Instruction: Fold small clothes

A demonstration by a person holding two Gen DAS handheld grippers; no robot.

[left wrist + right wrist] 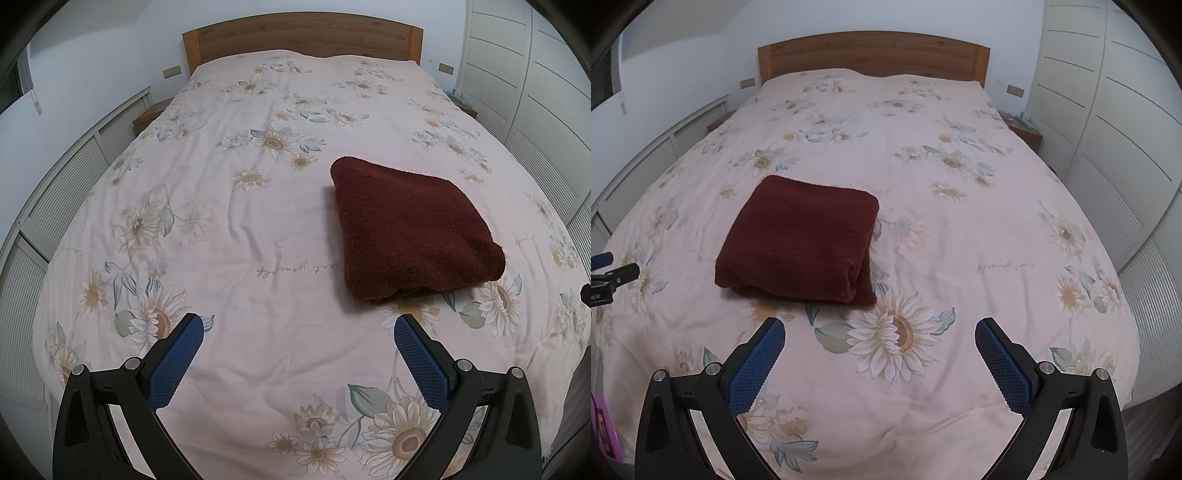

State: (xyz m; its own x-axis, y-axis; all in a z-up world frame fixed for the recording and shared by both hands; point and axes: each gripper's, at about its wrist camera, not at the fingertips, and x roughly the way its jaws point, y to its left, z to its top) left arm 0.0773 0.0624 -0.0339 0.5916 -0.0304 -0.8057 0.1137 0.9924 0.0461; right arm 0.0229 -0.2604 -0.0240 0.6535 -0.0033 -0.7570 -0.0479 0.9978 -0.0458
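the dark red garment (413,229) lies folded into a thick, roughly square bundle on the sunflower-print bedspread (258,206), well short of the wooden headboard (303,40), its layered open edges turned toward the grippers. the left gripper (299,354) and the right gripper (880,356) both hover just short of the garment with blue pads (757,365) spread wide, gripping and touching nothing. a dark tip at the left view's right edge is perhaps the other gripper.
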